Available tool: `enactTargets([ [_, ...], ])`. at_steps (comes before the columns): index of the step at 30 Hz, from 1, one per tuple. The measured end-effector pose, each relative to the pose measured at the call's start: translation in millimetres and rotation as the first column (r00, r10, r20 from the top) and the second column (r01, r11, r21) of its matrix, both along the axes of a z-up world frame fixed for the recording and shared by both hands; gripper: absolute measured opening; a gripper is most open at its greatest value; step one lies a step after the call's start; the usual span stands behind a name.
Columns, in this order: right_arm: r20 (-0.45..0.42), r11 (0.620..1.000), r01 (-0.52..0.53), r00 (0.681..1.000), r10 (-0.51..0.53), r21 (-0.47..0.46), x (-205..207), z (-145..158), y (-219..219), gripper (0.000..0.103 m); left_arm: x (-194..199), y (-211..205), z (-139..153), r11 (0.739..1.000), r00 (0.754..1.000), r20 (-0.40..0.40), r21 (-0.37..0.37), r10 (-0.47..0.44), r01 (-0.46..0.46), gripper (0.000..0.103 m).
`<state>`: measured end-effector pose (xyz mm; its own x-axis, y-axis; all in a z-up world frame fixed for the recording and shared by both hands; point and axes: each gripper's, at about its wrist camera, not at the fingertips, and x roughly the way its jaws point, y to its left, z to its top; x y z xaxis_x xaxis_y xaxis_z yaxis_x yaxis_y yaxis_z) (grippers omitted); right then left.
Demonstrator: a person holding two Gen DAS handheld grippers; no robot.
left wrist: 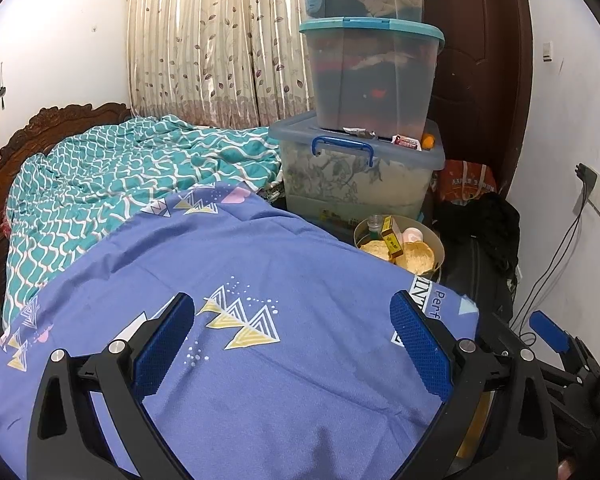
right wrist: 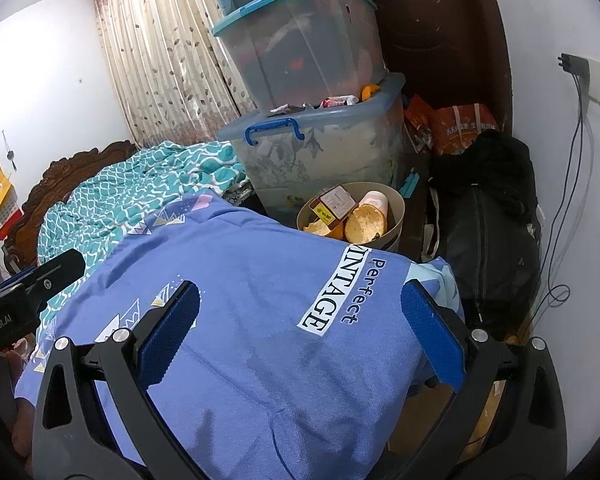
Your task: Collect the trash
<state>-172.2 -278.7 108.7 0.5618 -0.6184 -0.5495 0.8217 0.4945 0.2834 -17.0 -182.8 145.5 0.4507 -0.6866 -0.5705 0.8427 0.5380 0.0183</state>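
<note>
Both grippers — left gripper [left wrist: 294, 344], right gripper [right wrist: 300, 330] — gape empty over the blue sheet [left wrist: 260, 380]; the trash bin [right wrist: 396, 208] lies beyond its far edge, nearer the right.

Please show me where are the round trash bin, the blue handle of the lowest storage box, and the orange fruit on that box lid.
Round trash bin [right wrist: 396, 216], right wrist view, on its beige side wall.
Blue handle [left wrist: 343, 145], left wrist view, on its top bar.
Orange fruit [left wrist: 428, 142], left wrist view, on its visible skin.

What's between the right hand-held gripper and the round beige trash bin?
Only blue printed bedsheet, lettered "Perfect VINTAGE", up to the round beige trash bin. The right hand-held gripper is open and empty. Right wrist view shows it.
</note>
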Motion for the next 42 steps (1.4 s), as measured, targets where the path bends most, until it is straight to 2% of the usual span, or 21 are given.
enactTargets([
  [18, -0.003, 1.000, -0.005, 1.000, 0.005, 0.002, 0, 0, 1, 0.100, -8, -2, 0, 1.000, 0.999, 0.043, 0.008, -0.004, 0.003, 0.094],
  [42, -0.019, 0.999, -0.033, 0.999, 0.034, 0.026, 9, -7, -4, 0.100, -8, -2, -4, 1.000, 0.999, 0.040, 0.023, -0.021, 0.021, 0.094],
])
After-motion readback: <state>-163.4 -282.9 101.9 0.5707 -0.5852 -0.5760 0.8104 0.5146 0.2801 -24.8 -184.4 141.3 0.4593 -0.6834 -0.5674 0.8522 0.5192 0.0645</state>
